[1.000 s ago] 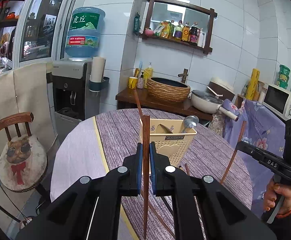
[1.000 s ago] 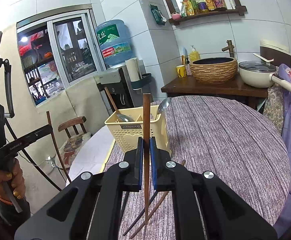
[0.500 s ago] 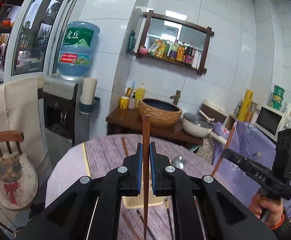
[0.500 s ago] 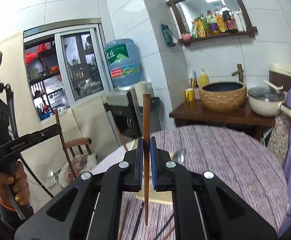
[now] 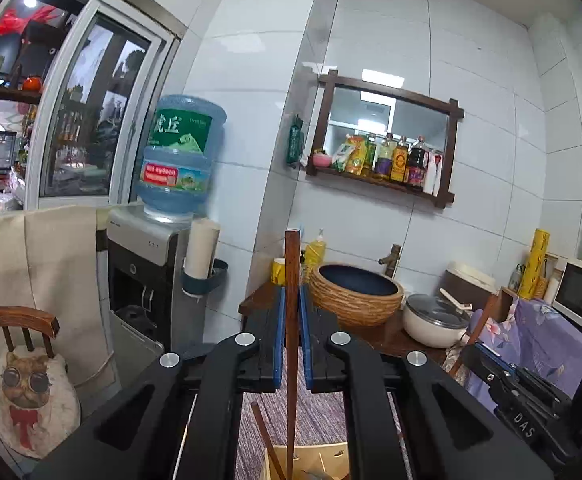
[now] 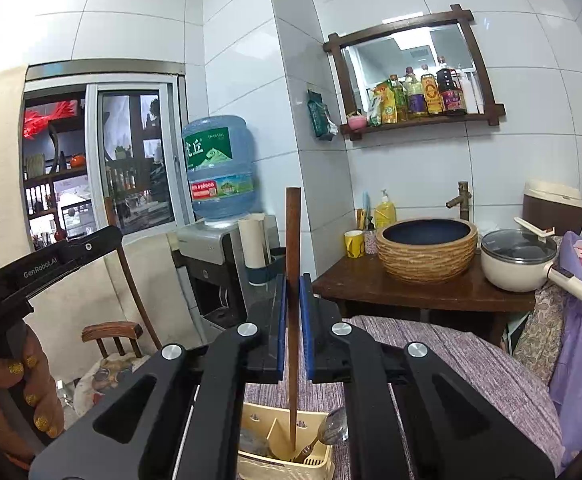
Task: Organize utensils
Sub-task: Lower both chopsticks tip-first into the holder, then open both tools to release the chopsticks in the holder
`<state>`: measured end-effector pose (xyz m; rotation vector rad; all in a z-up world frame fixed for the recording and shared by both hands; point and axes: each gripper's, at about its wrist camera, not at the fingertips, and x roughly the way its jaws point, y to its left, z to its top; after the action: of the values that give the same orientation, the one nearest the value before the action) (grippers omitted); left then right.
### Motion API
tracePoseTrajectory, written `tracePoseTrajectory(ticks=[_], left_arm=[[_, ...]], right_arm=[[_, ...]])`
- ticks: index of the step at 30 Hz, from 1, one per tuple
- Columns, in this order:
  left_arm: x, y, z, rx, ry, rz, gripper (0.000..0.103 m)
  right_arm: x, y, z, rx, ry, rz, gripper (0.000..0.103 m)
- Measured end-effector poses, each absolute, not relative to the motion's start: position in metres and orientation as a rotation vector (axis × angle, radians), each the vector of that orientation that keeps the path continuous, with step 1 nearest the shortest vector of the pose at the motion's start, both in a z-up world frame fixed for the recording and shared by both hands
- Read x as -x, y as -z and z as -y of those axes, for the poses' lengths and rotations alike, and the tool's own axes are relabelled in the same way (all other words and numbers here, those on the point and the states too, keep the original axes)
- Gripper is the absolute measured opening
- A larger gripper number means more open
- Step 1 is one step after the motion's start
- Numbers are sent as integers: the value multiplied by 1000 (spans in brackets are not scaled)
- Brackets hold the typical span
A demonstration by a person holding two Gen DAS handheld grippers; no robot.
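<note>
The left gripper (image 5: 291,340) has its two blue-padded jaws drawn in to a narrow slot, pinching a dark brown wooden chopstick (image 5: 291,320) that stands upright between them. The stick's blunt top rises well above the fingertips, and its lower end reaches down into a cream-yellow plastic utensil basket (image 5: 331,460) at the bottom edge of the view. A second brown stick (image 5: 265,436) leans at a slant inside that basket, just beside the held one.

The right gripper (image 6: 293,328) is closed to the same narrow gap on another dark brown wooden chopstick (image 6: 293,300), also upright. Its tip sits inside a compartment of the basket (image 6: 287,468), next to a metal spoon (image 6: 333,430) whose bowl leans against the basket's right side. A divider wall separates this compartment from the one to its left.

The basket stands on a round table covered with a purple striped cloth (image 6: 471,364). Behind it are a dark wooden counter (image 6: 411,292) carrying a woven wicker basin (image 6: 427,250) and a cream lidded pot (image 6: 519,260).
</note>
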<state>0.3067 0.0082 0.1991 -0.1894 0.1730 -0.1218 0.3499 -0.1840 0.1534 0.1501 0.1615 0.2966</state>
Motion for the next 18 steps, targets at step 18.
tracePoseTrajectory(ticks=[18], left_arm=[[-328,-95,1,184,114,-380,8]], right_arm=[[-365,-70,162,-73,-260,-280,8]])
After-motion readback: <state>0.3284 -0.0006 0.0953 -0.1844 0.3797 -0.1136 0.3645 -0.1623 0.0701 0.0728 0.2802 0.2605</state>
